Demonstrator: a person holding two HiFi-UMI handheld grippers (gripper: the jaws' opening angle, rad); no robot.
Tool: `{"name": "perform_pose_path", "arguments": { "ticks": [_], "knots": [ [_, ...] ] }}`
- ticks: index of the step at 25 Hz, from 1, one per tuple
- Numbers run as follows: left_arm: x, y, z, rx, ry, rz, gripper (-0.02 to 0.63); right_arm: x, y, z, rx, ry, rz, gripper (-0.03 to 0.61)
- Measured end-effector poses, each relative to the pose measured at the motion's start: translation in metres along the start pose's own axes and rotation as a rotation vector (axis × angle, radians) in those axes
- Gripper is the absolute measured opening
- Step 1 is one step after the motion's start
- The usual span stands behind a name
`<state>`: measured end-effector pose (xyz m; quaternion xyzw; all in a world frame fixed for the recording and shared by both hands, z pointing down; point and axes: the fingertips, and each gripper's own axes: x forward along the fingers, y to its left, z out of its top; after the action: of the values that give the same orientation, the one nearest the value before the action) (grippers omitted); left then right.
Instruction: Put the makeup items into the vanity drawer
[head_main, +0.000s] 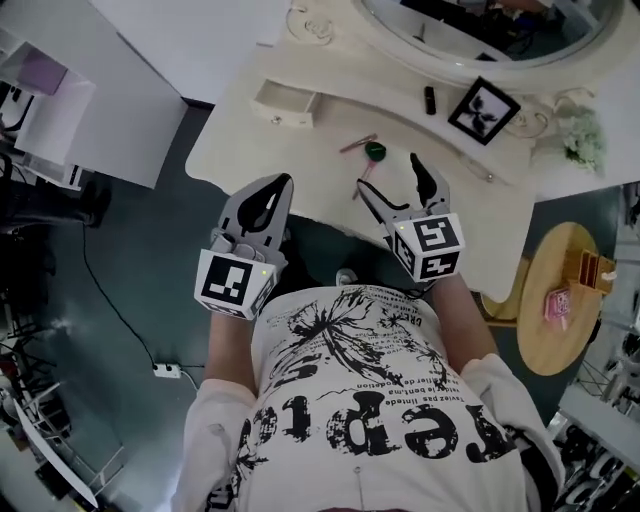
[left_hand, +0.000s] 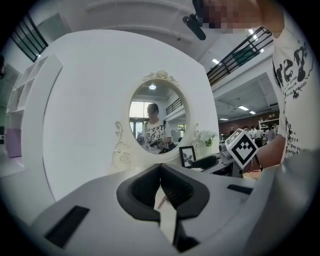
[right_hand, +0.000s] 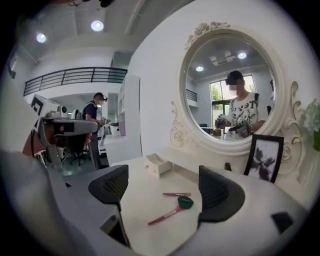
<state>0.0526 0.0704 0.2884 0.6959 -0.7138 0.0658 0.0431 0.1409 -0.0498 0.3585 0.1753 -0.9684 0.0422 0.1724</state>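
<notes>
On the cream vanity top (head_main: 300, 160) lie a short pink pencil (head_main: 357, 143) (right_hand: 176, 194), a green round compact (head_main: 375, 151) (right_hand: 185, 202) and a long pink stick (head_main: 364, 181) (right_hand: 164, 216) that touches the compact. A black lipstick (head_main: 430, 99) (right_hand: 228, 166) stands further back. The small vanity drawer (head_main: 285, 103) (right_hand: 158, 164) is pulled open at the back left. My right gripper (head_main: 392, 178) (right_hand: 165, 192) is open, just short of the pink stick and green compact, holding nothing. My left gripper (head_main: 283, 185) (left_hand: 160, 180) is shut and empty at the vanity's front edge.
An oval mirror (left_hand: 157, 117) (right_hand: 230, 90) and a black picture frame (head_main: 484, 110) (right_hand: 264, 155) stand at the back. White flowers (head_main: 583, 140) sit at the right. A round wooden side table (head_main: 565, 290) stands to the right, a white shelf unit (head_main: 40, 100) to the left.
</notes>
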Motion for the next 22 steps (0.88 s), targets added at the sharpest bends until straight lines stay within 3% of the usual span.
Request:
{"name": "perform_pose_path", "arguments": {
  "ticks": [6,14,22],
  "knots": [
    [0.068,0.044,-0.006,0.002,0.019,-0.204,0.014,0.052,-0.022,-0.036,0.072,0.186,-0.137,0.434],
    [0.145,0.075,-0.024,-0.021,0.048,-0.473,0.014,0.095,-0.047,-0.093,0.257,0.396,-0.324,0.426],
    [0.190,0.076,-0.056,-0.050,0.098,-0.649,0.014,0.124,-0.041,-0.149,0.412,0.579,-0.409,0.383]
  ]
}}
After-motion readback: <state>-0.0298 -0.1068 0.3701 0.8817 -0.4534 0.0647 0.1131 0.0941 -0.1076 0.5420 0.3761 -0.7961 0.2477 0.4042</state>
